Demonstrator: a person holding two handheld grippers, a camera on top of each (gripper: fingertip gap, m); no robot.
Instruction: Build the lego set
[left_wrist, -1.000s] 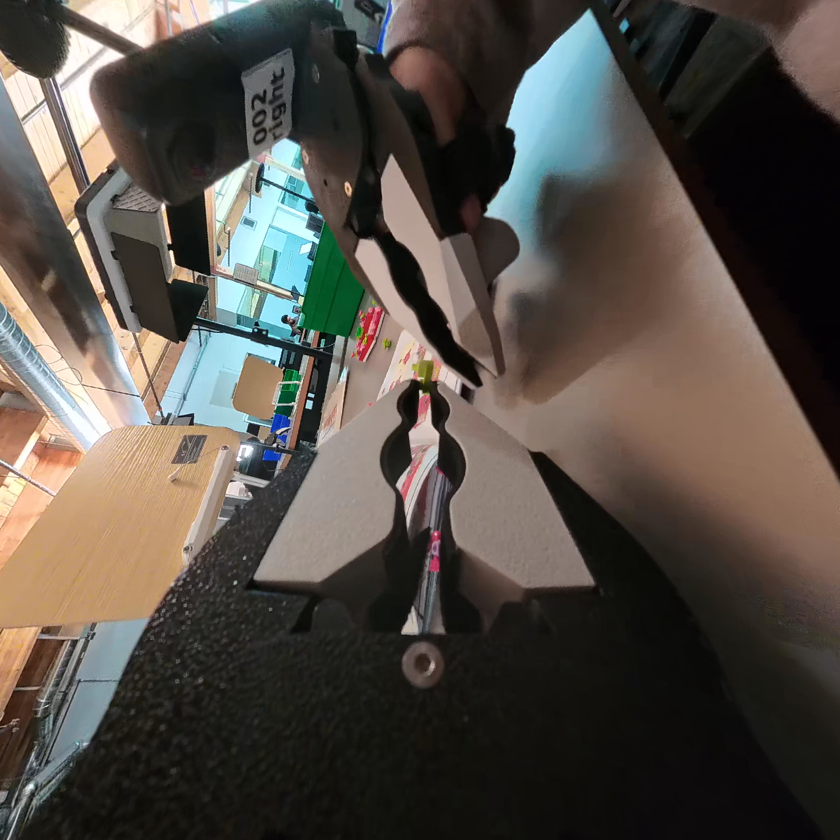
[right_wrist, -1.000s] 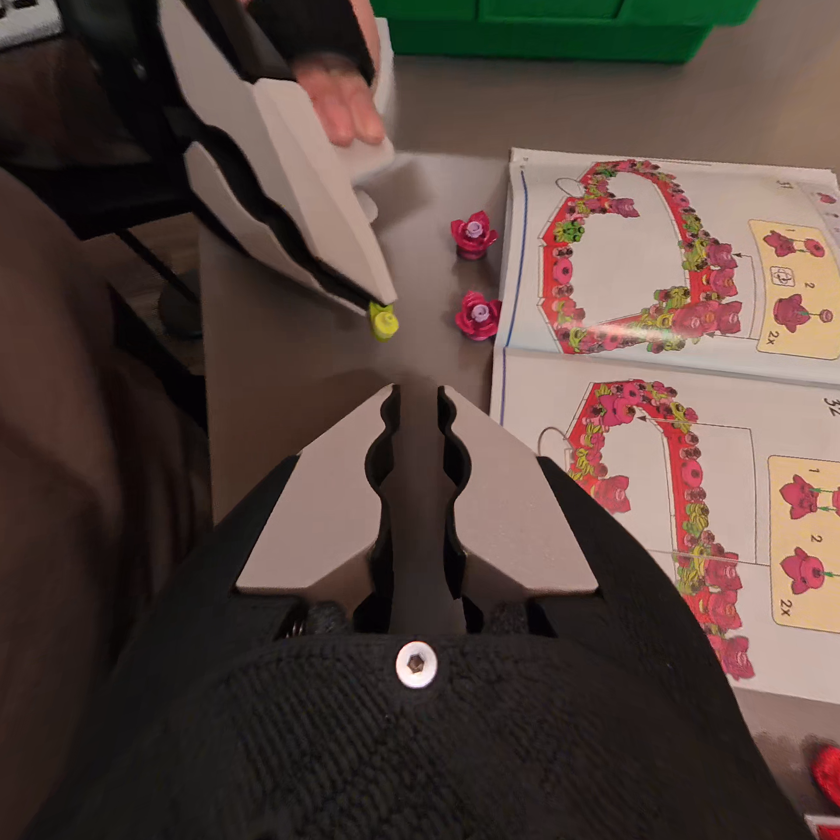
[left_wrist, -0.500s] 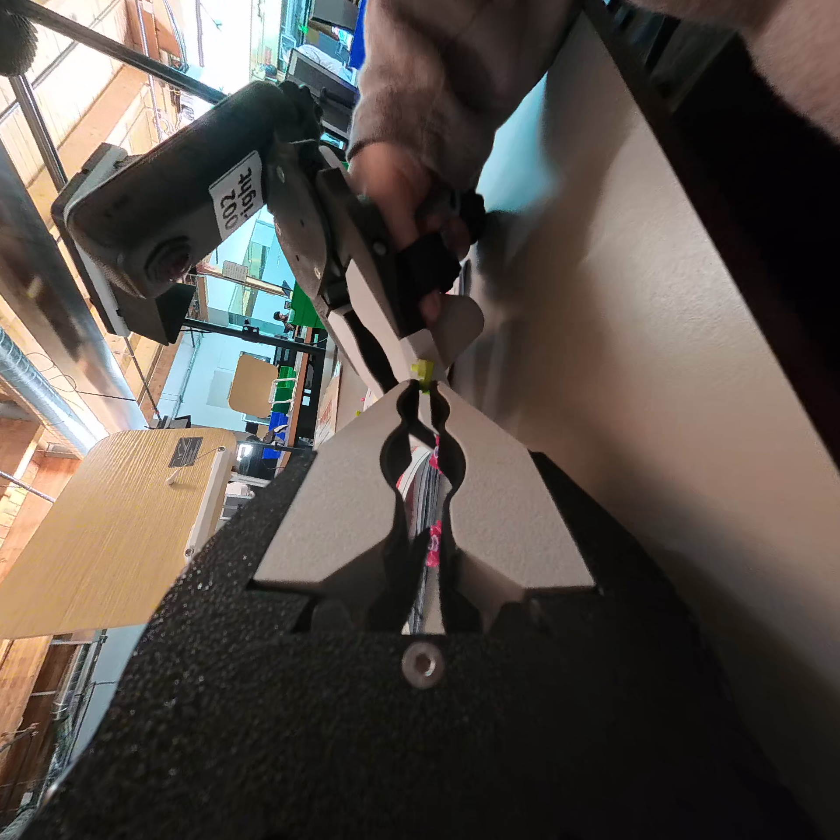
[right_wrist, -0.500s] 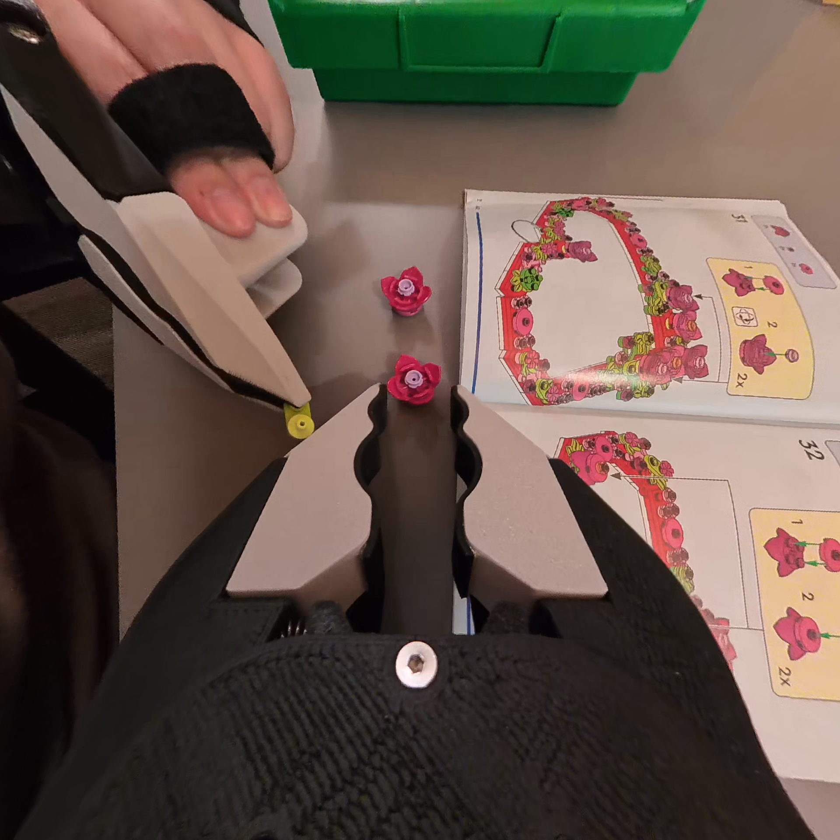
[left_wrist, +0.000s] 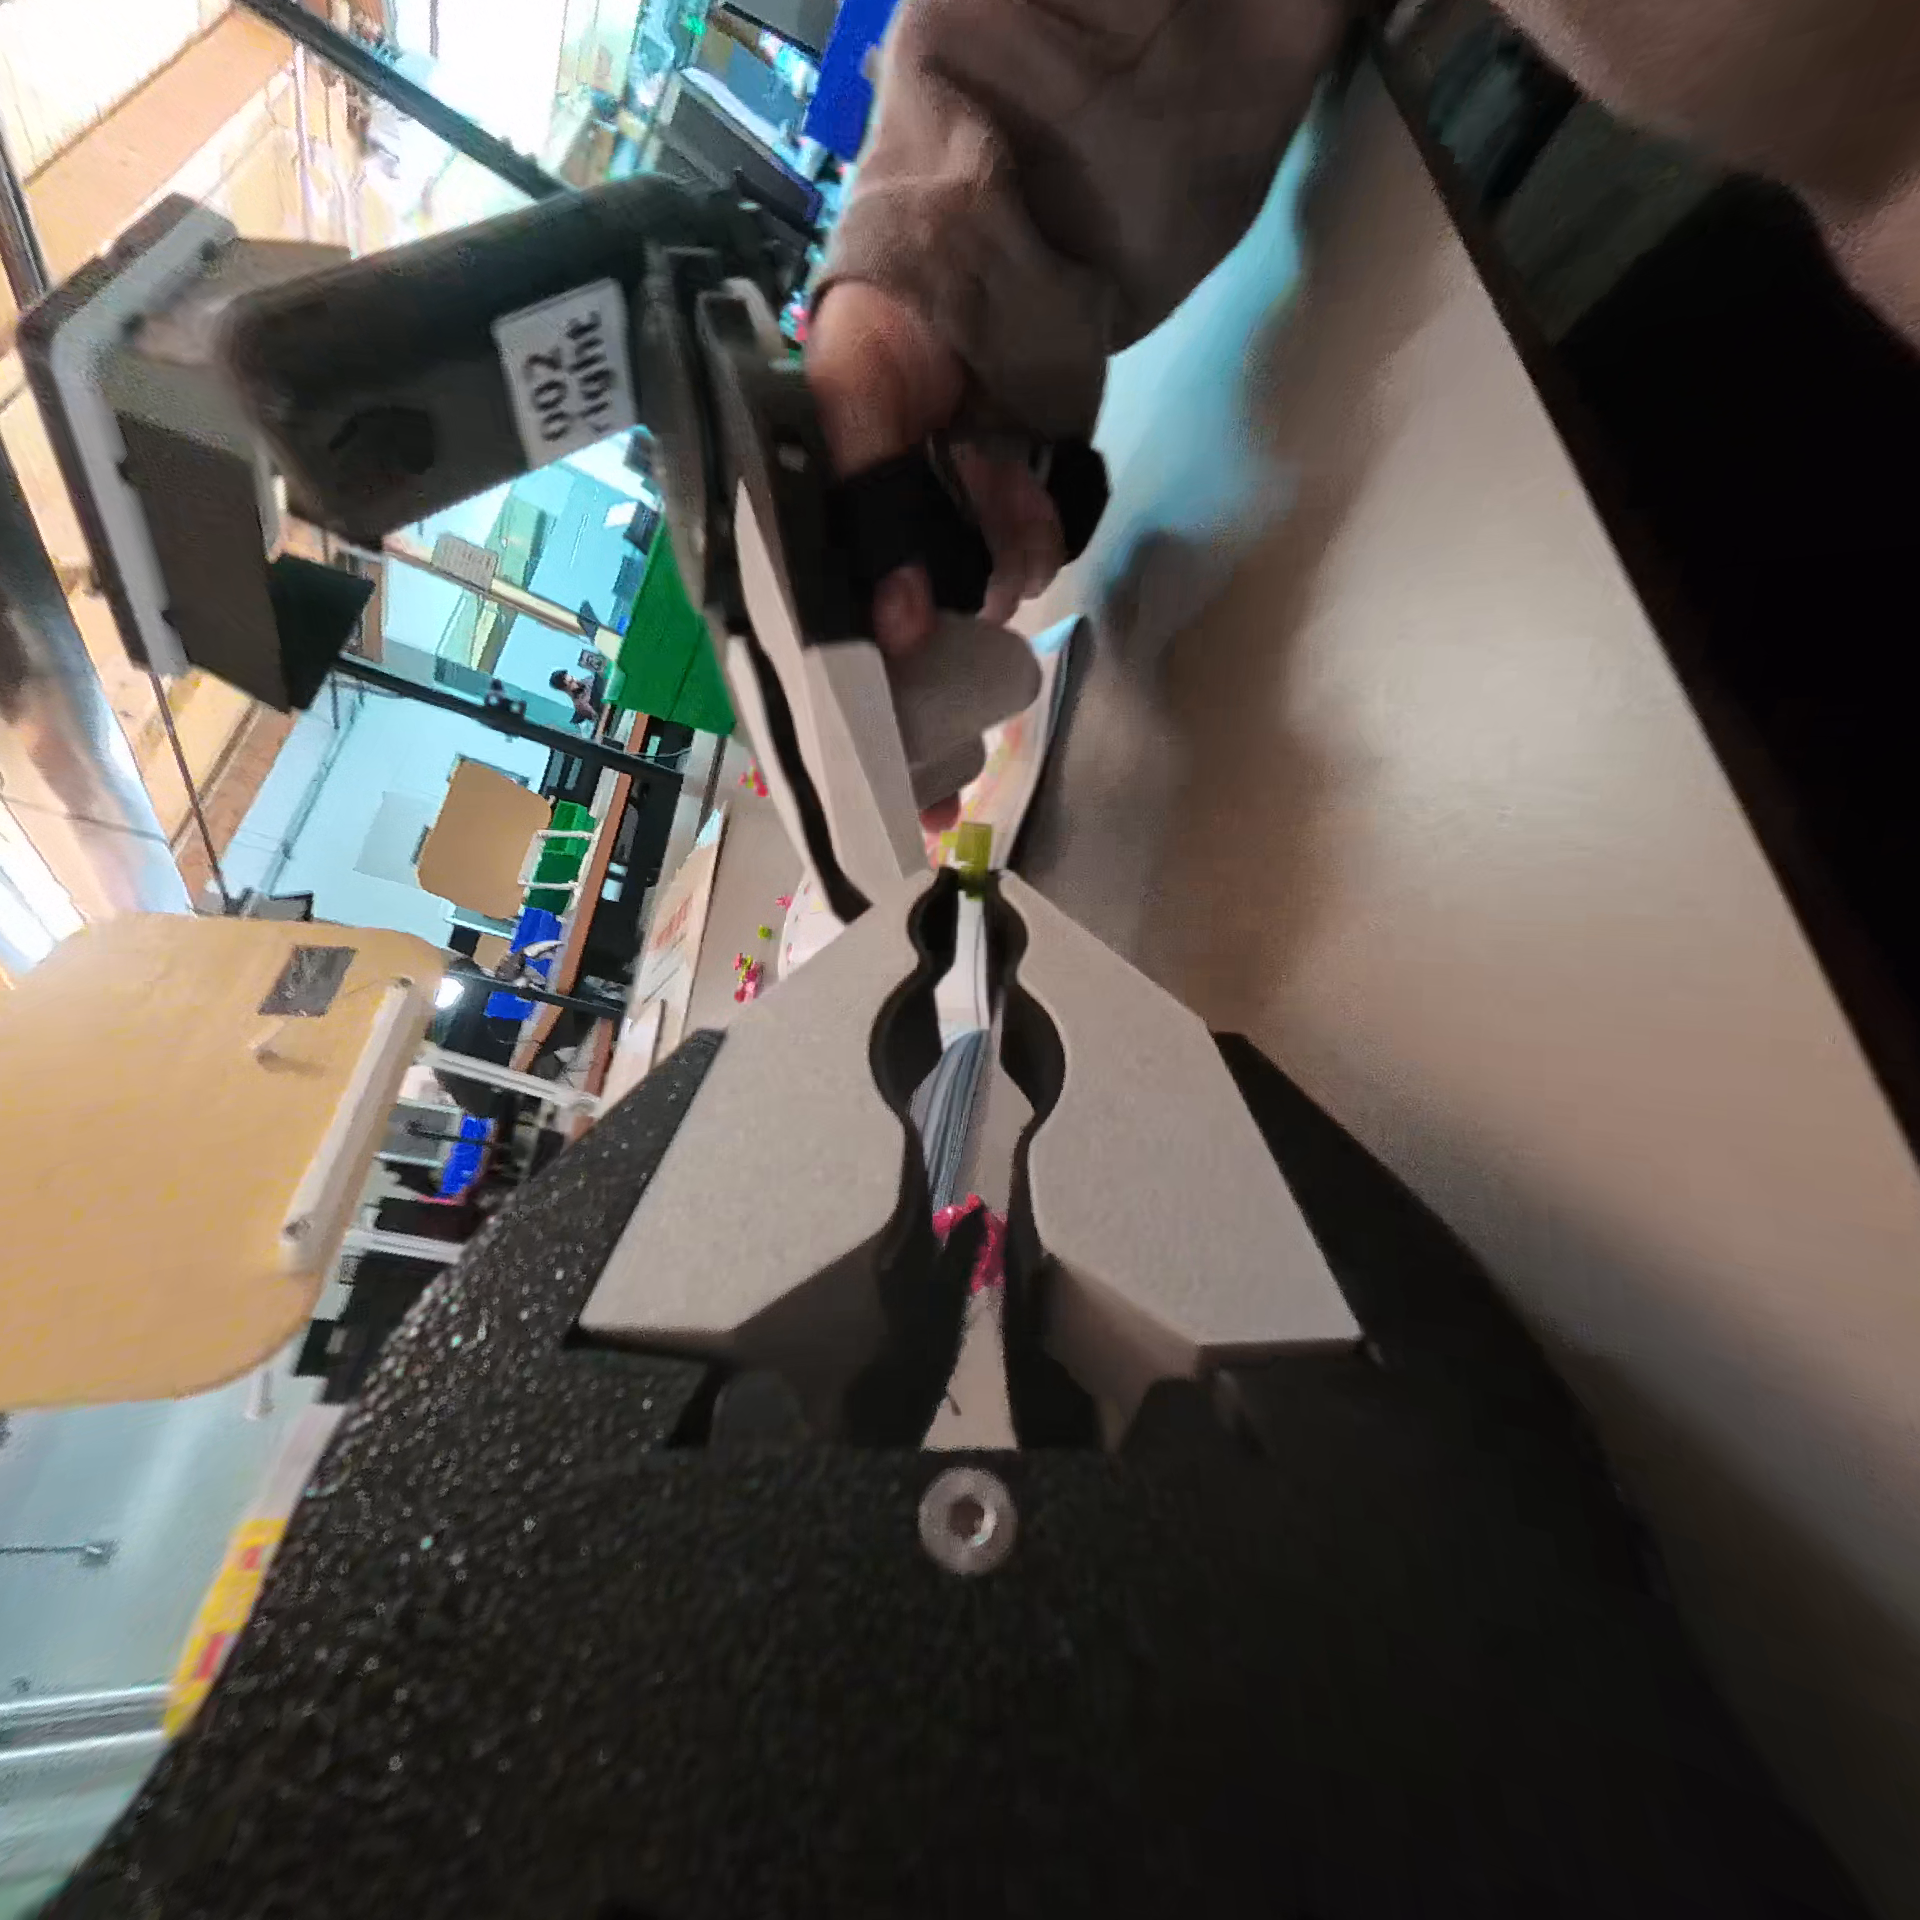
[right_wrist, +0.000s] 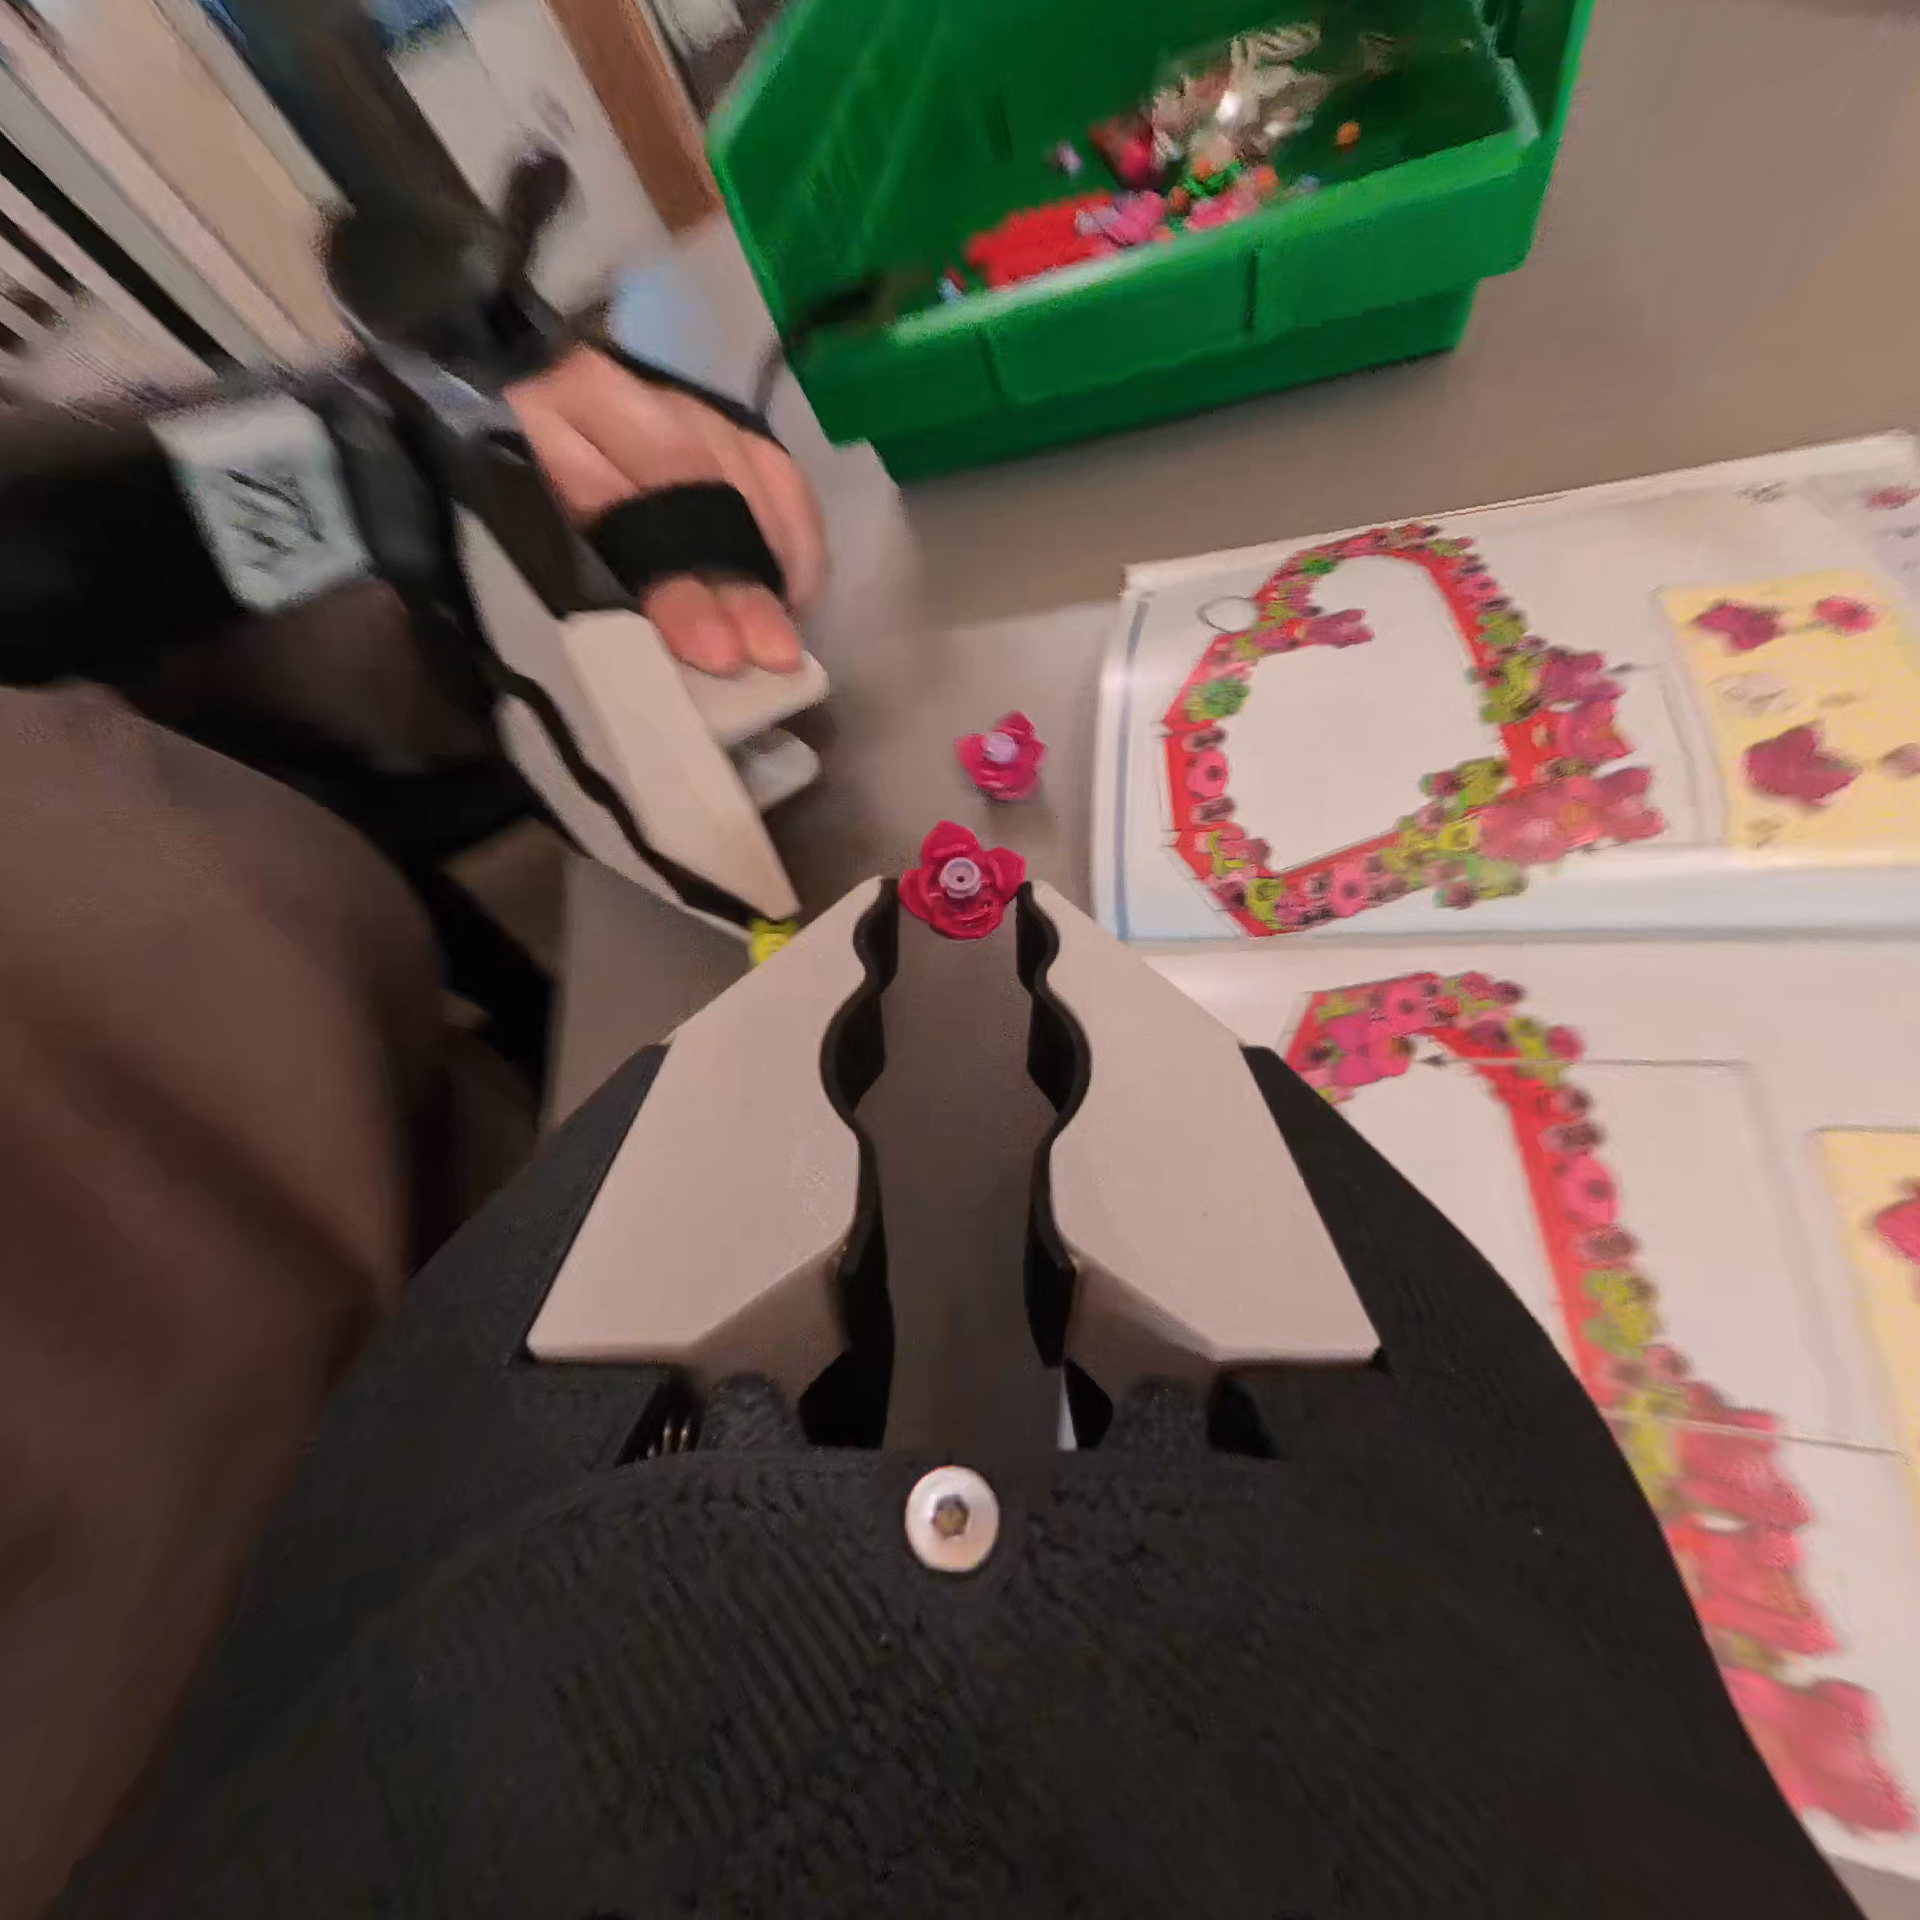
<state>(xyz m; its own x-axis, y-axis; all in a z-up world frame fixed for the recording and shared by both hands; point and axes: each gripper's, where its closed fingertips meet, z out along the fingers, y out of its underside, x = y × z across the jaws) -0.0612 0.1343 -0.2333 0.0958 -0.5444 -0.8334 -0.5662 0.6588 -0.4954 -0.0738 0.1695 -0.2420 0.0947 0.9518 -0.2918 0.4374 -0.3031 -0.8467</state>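
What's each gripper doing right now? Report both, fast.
Left gripper: shut on the lime green piece.
Right gripper: open, tips either side of the red flower piece, not clamped.

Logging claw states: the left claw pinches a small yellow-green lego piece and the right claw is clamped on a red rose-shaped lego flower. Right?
Not quite: the right claw is open around the red rose-shaped lego flower, as the right wrist view shows. The left claw does pinch the small yellow-green lego piece.

Small yellow-green lego piece (right_wrist: 771, 938) pinched at tip of left gripper (right_wrist: 764, 914), low over grey bench (right_wrist: 997, 582). Dark pink flower piece (right_wrist: 961, 881) upright on bench, between right gripper (right_wrist: 956, 896) tips, not squeezed. Second pink flower (right_wrist: 1001, 755) near, tilted, just beside open booklet (right_wrist: 1558, 935). More loose pieces in green bin (right_wrist: 1143, 343) behind.
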